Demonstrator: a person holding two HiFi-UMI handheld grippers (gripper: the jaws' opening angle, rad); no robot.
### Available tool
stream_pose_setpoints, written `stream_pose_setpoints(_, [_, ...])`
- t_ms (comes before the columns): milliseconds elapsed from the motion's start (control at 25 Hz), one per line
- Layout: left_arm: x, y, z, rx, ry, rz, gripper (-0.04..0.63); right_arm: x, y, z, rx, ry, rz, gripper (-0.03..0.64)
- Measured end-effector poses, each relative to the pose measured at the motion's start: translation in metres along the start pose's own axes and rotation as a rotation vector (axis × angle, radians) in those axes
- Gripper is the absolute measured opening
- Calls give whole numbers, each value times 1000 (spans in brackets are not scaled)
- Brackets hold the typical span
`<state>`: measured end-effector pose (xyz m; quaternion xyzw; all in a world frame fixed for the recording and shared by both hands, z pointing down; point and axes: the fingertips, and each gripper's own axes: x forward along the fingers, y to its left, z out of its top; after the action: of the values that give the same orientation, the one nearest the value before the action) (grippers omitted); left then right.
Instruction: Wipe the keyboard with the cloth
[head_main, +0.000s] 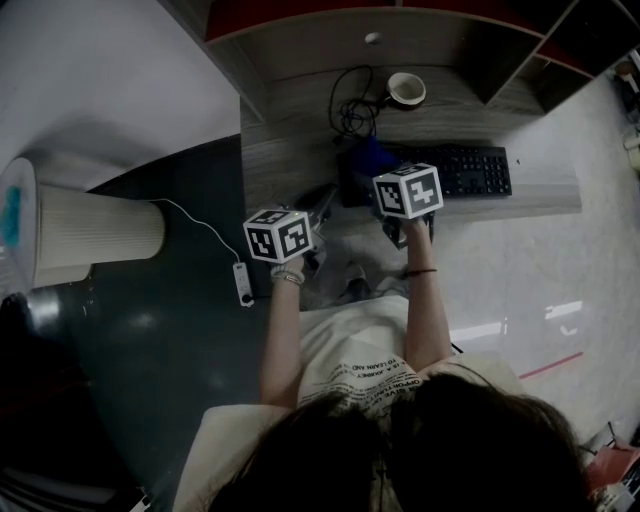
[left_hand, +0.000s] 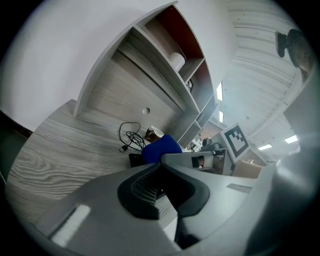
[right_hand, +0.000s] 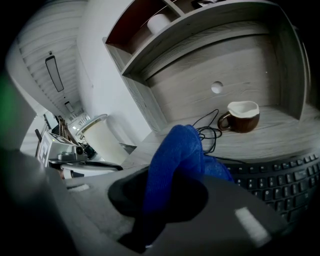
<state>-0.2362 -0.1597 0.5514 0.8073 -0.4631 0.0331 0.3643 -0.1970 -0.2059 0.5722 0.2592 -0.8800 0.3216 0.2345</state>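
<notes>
- Blue fabric first: a royal-blue cloth (right_hand: 176, 150) is pinched in the right claw (right_hand: 167, 175). The jaws are clenched on it, and a fold bulges forward past the tips.
- The cloth sits at the left end of the black computer keyboard (head_main: 470, 170), and the head view puts it over that end. Whether it presses on the keys, can't tell.
- Left claw (left_hand: 161, 164): jaws closed tip to tip, nothing between them. It is held over bare bench to the left of the keyboard, apart from it.
- Step in hand, my reading: the start of the wipe, with the cloth brought to the first keys. Most of the keyboard lies to the right with no cloth on it.
- The next move likely calls for laying the fold flat on the key tops, then sweeping right along the rows with light pressure. The grasp must stay firm so the cloth doesn't slip out. The idle left claw could steady the keyboard if it slides.
- Bench (head_main: 290, 150): grey wood-grain laminate, with a round cable hole in the back panel.
- Behind the keyboard are a brown mug with a white inside (right_hand: 243, 117) and a loose tangle of black cable (right_hand: 207, 131). Both are near the cloth, so the sweep should stay clear of them.
- Above: a grey shelving unit (right_hand: 215, 27) with red-backed compartments and a white roll (right_hand: 160, 22) on one shelf.
- Room: pale wall, and a dark floor (head_main: 150, 340) to the left. A white ribbed cylinder (head_main: 95, 232) stands beside the bench, trailing a thin white cord with an inline switch (head_main: 243, 285).
</notes>
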Motion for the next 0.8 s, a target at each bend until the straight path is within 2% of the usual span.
stream_pose_setpoints(800, [-26,19,-1,-20,-28,57,3,25,27,-3,-26,29,63,60])
